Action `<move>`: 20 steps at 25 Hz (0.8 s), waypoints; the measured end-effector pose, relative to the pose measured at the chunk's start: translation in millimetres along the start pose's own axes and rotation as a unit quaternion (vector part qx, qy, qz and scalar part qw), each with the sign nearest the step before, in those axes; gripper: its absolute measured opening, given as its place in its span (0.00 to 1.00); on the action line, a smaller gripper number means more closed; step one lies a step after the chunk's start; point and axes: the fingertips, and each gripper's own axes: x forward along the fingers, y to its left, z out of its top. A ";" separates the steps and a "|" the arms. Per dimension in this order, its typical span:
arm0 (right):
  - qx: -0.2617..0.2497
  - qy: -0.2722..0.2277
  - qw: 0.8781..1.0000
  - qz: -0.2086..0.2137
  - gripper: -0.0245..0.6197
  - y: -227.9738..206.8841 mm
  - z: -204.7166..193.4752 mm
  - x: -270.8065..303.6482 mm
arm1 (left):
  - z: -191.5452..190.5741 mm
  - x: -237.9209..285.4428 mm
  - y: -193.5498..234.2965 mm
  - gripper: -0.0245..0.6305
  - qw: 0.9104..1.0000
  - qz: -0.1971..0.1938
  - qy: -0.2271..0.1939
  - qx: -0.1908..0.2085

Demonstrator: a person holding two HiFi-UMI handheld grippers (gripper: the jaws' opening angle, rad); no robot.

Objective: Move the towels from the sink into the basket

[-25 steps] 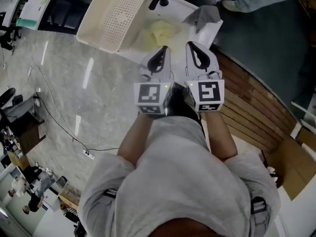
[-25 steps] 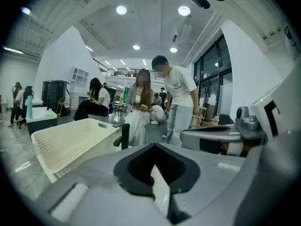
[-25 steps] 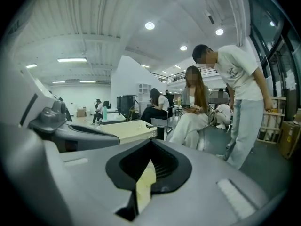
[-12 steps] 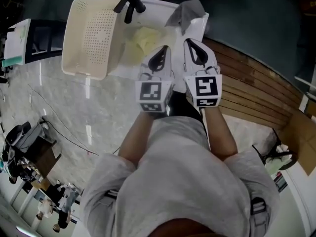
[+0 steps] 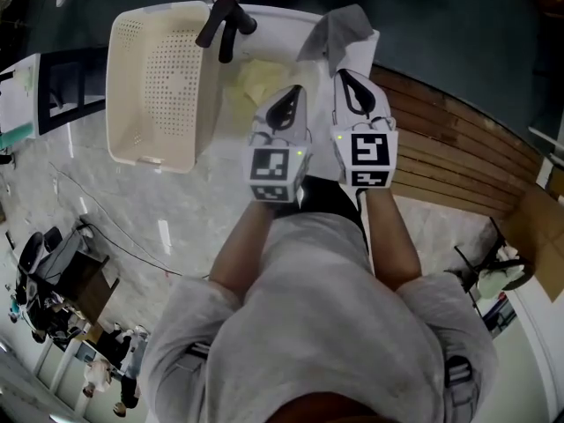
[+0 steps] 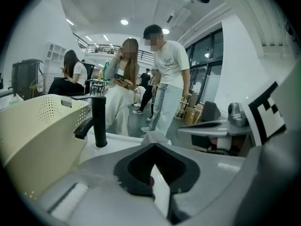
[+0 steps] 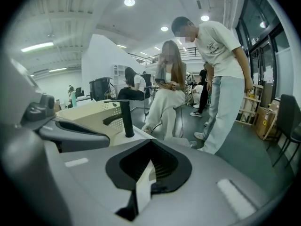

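Note:
A pale yellow towel (image 5: 253, 77) lies in the white sink (image 5: 304, 86). A grey towel (image 5: 339, 26) hangs over the sink's far right corner and also shows in the left gripper view (image 6: 157, 138). The cream perforated basket (image 5: 163, 86) stands just left of the sink, beside the black faucet (image 5: 220, 25). My left gripper (image 5: 293, 91) and right gripper (image 5: 345, 76) are side by side over the sink's near edge, both shut and empty. Both point toward the towels from short of them.
Wooden slats (image 5: 449, 166) run along the right of the sink. A marble counter (image 5: 115, 210) spreads to the left. Beyond the sink a person stands (image 7: 221, 79) and another sits (image 7: 167, 98); the faucet (image 7: 126, 119) and basket (image 7: 91, 111) lie ahead left.
Both grippers, still shut, have come down and forward toward the sink. In the head view the basket and sink have slid lower and to the left.

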 end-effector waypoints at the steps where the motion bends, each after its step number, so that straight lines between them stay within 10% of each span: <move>1: 0.002 0.006 1.000 -0.003 0.05 -1.7 -2.8 4.7 | -1.9 3.9 2.3 0.07 1.000 -0.002 0.004 -0.002; 20: -0.008 0.131 0.991 -0.010 0.25 -21.1 -69.5 91.3 | -36.3 39.0 33.0 0.07 0.998 -0.010 0.060 -0.025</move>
